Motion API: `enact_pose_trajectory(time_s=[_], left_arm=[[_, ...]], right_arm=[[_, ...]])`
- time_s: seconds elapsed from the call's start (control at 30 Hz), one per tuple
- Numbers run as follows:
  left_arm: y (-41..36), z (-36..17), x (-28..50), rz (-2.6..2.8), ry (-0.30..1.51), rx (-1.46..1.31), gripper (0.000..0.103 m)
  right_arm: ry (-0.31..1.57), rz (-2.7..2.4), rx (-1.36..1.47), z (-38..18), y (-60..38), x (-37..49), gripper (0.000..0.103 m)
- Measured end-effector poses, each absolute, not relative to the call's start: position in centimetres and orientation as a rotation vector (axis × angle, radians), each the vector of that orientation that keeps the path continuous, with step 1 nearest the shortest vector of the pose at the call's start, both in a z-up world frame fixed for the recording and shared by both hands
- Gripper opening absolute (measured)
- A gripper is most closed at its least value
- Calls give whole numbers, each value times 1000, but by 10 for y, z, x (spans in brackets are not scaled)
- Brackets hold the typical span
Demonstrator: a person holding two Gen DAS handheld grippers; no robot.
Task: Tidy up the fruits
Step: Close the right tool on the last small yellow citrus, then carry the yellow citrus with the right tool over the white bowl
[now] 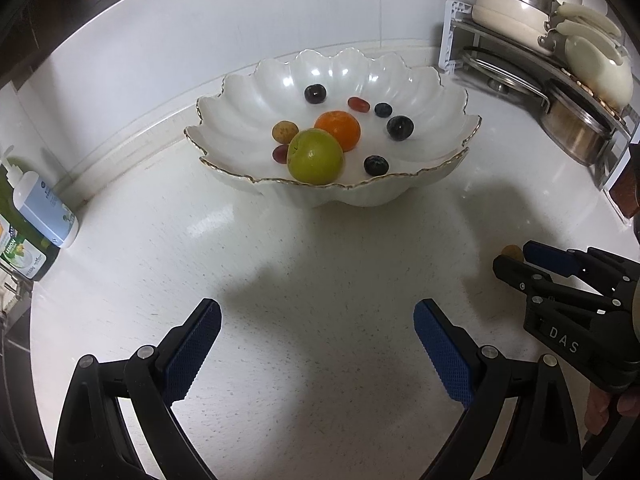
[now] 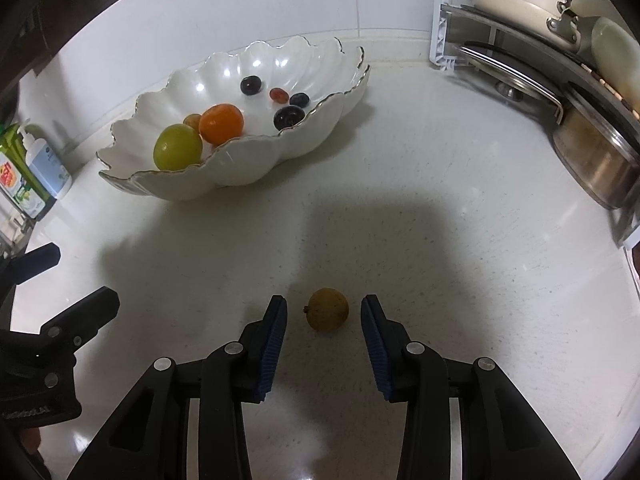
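Right hand-held gripper (image 2: 324,320) low in the frame, jaws apart around a small brown fruit (image 2: 328,309) on the white worktop (image 2: 460,260), pads just beside it on both sides, not touching. Left hand-held gripper (image 1: 317,344) wide, nothing between the jaws. Scalloped bowl (image 1: 400,196) up top, centre of the left view, with a green apple (image 1: 315,156), orange (image 1: 338,129), dark berries and grapes. Soap bottles (image 1: 44,208) far left, pan rack (image 1: 552,80) upper right.
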State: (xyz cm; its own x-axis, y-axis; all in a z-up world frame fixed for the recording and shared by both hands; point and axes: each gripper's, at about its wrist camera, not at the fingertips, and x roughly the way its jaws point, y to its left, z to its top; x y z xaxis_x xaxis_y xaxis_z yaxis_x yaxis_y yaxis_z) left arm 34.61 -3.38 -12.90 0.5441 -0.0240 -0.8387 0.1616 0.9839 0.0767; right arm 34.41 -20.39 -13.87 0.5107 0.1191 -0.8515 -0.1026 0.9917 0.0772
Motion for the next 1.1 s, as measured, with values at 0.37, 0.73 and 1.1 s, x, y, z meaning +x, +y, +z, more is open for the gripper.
enact_pose_trajectory(time_s=[0.37,0.73,1.1], left_arm=[[-34,-129,346,-149,985,135,74],[-26,-116,342,-211,954,85,32],[-12,-92,340,-204,883,74,21]], right_arm=[[1033,135,10,-143,-205,346,26],[973,161,10,-120,-194,339,26],[871,176,-18,-84,-180,338,26]])
